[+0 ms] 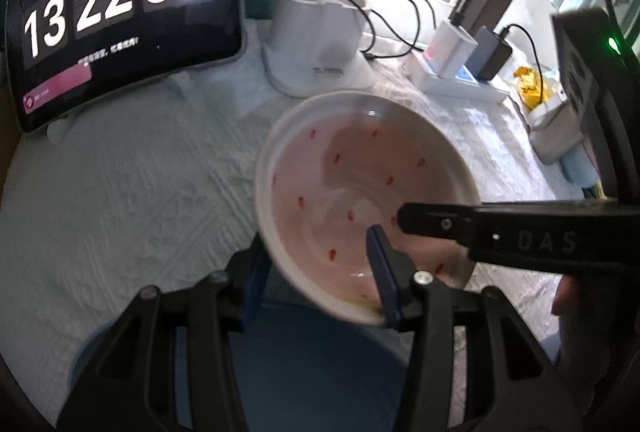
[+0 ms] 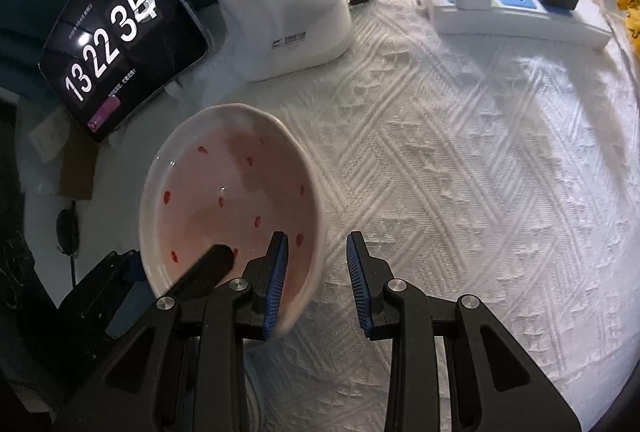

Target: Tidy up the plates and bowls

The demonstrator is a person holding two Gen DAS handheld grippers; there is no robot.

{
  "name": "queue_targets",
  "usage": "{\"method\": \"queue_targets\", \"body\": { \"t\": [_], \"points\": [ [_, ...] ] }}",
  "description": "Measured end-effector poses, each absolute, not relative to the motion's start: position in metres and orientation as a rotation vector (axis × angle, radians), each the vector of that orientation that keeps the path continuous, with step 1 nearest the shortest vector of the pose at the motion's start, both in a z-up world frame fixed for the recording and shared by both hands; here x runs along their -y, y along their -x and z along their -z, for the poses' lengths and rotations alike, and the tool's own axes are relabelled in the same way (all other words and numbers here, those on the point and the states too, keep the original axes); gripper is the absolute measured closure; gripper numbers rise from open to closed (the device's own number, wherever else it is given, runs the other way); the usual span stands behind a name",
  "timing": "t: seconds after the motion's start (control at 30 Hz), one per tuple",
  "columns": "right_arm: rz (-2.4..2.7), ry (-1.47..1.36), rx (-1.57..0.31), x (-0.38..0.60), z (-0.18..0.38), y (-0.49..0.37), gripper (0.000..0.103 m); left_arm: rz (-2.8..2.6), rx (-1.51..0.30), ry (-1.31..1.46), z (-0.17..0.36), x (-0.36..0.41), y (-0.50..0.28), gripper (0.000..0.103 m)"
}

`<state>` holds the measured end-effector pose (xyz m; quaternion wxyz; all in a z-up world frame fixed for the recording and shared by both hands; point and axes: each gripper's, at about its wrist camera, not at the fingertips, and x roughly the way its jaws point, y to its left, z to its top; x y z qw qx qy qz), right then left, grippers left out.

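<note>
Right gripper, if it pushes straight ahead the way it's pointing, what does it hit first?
Probably just the white textured tablecloth: the right gripper has open jaws around the pink bowl's rim, so the bowl wall may be met first. Depth is unclear.

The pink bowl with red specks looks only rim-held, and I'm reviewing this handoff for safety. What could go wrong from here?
1. The left tool pinches only the tilted pink bowl's rim; it might slip.
2. The right tool is open astride the rim; closing could knock it.
3. A blue dish sits below; a drop could chip both.
</note>
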<state>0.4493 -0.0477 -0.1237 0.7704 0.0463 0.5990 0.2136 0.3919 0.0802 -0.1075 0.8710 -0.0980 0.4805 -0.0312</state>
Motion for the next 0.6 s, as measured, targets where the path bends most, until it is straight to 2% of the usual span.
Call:
{"method": "queue_targets", "body": {
  "t": [0.2, 0.6],
  "points": [
    [-0.507, -0.029, -1.302, 0.031, 0.124, -0.443, 0.071, 0.057, -0.978, 0.172, 0.109, -0.077, -0.391, 0.056],
    [-0.484, 0.062, -1.173, 0.029, 0.107, -0.425, 0.075, 0.069, -0.944, 0.168, 0.103, -0.074, -0.383, 0.056]
  ]
}}
